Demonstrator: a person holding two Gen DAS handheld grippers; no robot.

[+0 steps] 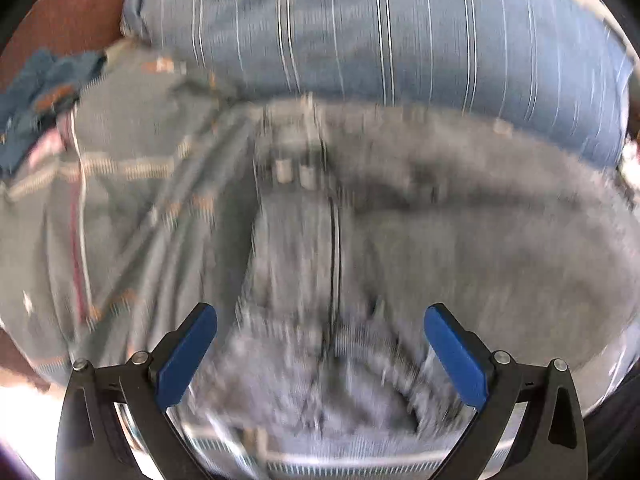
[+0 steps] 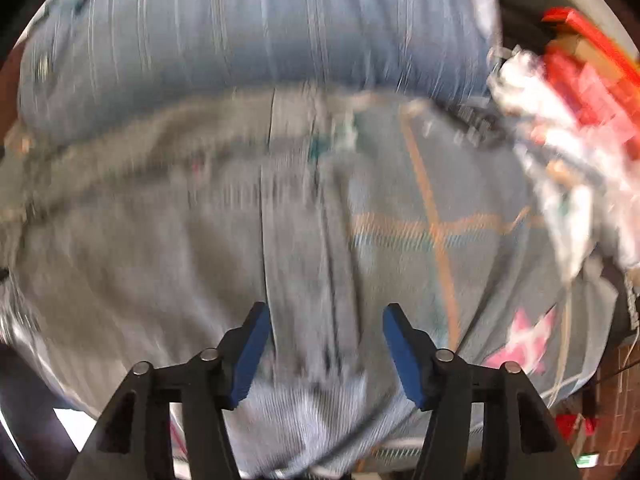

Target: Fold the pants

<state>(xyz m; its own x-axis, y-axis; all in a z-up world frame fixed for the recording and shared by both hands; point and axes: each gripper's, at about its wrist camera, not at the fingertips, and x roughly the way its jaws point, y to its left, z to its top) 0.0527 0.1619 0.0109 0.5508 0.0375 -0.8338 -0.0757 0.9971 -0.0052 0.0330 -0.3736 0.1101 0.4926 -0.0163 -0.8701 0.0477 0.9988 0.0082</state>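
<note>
Left gripper point(image 1: 320, 314) and right gripper point(image 2: 326, 312) both gape wide, empty, hovering over the grey pants point(image 1: 440, 240) spread on the patterned bedcover point(image 1: 120, 200). Looks like pre-grasp; next, probably pinch an edge, though blur hides seams.

readable text: none, both views are way too motion-blurred
small pale tags on the grey denim pants point(image 1: 296, 174): could be labels, just smears, can't read a thing
dark lettering-like marks on the grey patterned blanket point(image 2: 474, 126), far right: blurry, no idea what it says
small green-and-white sign point(image 2: 587, 460), near right corner: too tiny to make out
</note>
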